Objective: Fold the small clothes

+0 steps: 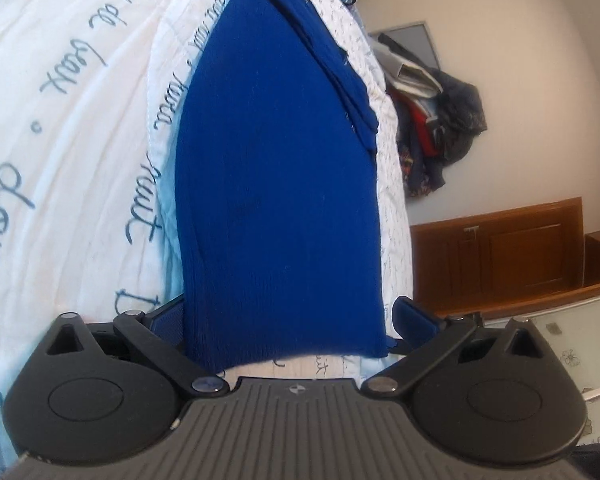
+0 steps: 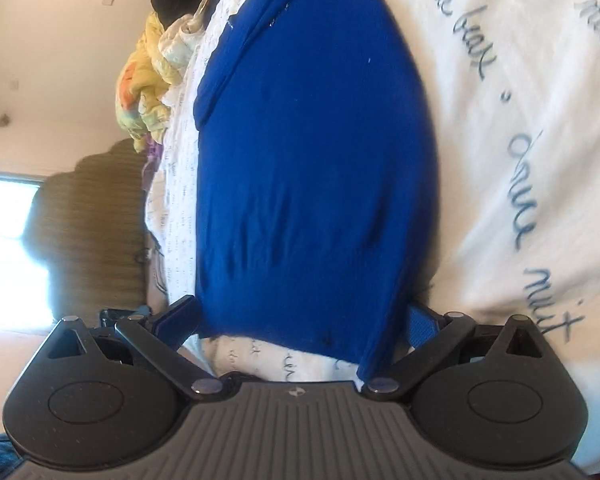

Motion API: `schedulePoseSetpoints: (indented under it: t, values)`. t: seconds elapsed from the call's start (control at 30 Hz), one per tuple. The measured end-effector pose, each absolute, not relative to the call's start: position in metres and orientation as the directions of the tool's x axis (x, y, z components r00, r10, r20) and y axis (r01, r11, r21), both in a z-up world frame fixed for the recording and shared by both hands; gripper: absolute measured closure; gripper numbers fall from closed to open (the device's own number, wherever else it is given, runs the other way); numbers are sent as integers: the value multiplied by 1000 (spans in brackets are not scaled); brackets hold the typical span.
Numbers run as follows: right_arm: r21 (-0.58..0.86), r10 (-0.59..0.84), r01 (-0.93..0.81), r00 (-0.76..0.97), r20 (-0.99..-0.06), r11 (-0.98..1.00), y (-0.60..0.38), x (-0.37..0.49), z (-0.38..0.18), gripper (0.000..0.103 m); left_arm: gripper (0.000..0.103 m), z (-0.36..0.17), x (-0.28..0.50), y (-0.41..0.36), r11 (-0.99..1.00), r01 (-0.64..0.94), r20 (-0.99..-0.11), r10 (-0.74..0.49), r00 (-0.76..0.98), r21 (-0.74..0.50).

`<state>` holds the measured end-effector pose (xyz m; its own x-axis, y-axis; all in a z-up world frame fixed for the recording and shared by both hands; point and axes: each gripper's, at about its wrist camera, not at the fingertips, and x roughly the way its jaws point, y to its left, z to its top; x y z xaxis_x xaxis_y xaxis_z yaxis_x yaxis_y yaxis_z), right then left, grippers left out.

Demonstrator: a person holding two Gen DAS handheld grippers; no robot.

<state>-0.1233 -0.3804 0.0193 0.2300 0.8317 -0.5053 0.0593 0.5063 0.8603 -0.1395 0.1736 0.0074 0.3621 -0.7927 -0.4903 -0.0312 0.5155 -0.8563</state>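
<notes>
Blue knit garment (image 1: 276, 184) lies flat on a white quilt (image 1: 72, 128) printed with cursive script, its near hem covering the fingertips of both grippers, so any contact is hard to judge. Left gripper (image 1: 288, 320) and right gripper (image 2: 304, 320) both stand wide open, fingers spread either side of the fine-ribbed cloth. A folded strip runs along one far edge.
</notes>
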Motion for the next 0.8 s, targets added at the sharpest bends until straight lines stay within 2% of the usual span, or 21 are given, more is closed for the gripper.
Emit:
schedulePoseSetpoints:
  t: [0.1, 0.13, 0.17, 0.23, 0.27, 0.3, 0.33, 0.43, 0.5, 0.63, 0.8]
  values:
    - [867, 827, 73, 272, -492, 492, -380, -128, 19, 0, 10, 9, -143, 167, 543, -33, -517, -776, 361, -839]
    - [867, 823, 75, 286, -491, 492, -380, -130, 19, 1, 20, 10, -144, 166, 561, -35, -534, -764, 363, -827]
    - [862, 812, 71, 302, -499, 502, -381, -132, 19, 7, 27, 13, -141, 165, 587, -43, -560, -744, 364, -808]
    - [826, 770, 80, 320, -552, 558, -381, -134, 22, 37, 62, 15, -140, 163, 638, -51, -612, -708, 353, -768]
    - [791, 736, 93, 313, -600, 605, -380, -134, 21, 72, 70, 16, -138, 164, 662, -59, -638, -689, 344, -747]
    - [763, 710, 98, 306, -634, 639, -377, -134, 18, 96, 86, 15, -138, 164, 678, -68, -657, -675, 335, -732]
    - [766, 712, 100, 309, -630, 634, -378, -135, 15, 97, 100, 14, -136, 165, 692, -81, -676, -663, 321, -717]
    - [766, 708, 88, 326, -626, 637, -380, -136, 14, 98, 99, 21, -132, 164, 728, -76, -710, -631, 312, -681]
    - [774, 709, 57, 361, -605, 631, -379, -133, 22, 98, 100, 34, -125, 158, 747, -20, -709, -623, 330, -665]
    - [836, 752, -29, 456, -477, 548, -380, -101, 52, 98, 100, 78, -79, 149, 714, 134, -618, -672, 407, -687]
    - [883, 759, -135, 578, -299, 450, -384, 12, 81, 98, 100, 124, 42, 137, 724, 267, -500, -650, 572, -636]
